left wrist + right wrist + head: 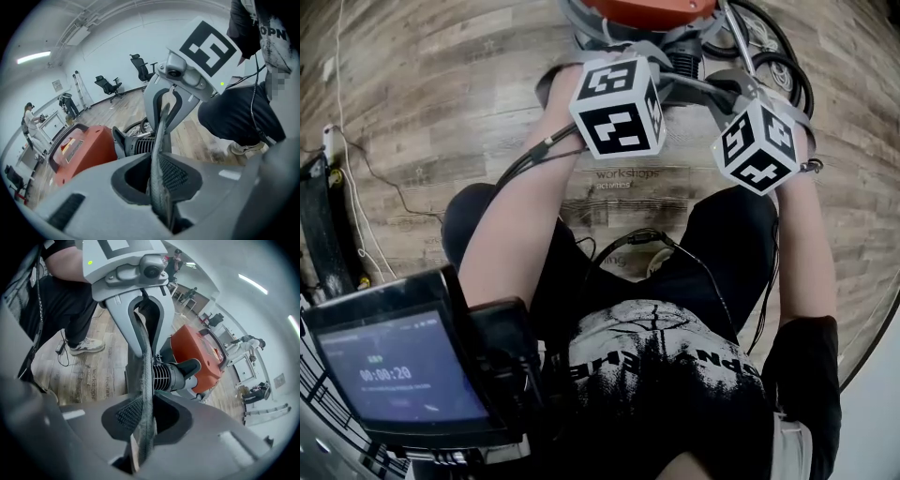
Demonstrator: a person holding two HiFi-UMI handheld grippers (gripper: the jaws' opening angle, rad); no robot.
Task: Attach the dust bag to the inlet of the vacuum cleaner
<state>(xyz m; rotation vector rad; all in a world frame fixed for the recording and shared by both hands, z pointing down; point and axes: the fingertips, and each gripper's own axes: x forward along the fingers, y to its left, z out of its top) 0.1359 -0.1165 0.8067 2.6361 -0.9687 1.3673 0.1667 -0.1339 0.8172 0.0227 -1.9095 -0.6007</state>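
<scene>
A grey fabric dust bag [161,140] is seen edge-on as a taut strip between my two grippers. My left gripper [158,180] is shut on one end of it, its pads pressing the fabric. The dust bag [144,390] also runs up from my right gripper [142,423], which is shut on the other end. Just beyond the bag lies the orange vacuum cleaner [79,150], with its black ribbed neck [164,376] behind the strip. In the head view both marker cubes, the left [619,105] and the right [759,145], hover just short of the vacuum cleaner [647,11]. The bag's opening is hidden.
Black hoses and cables [773,66] lie beside the vacuum on the wooden floor. The person's legs and a shoe [86,345] are close behind the grippers. A screen device [394,375] sits at the lower left. Office chairs [140,65] and people [30,117] are far off.
</scene>
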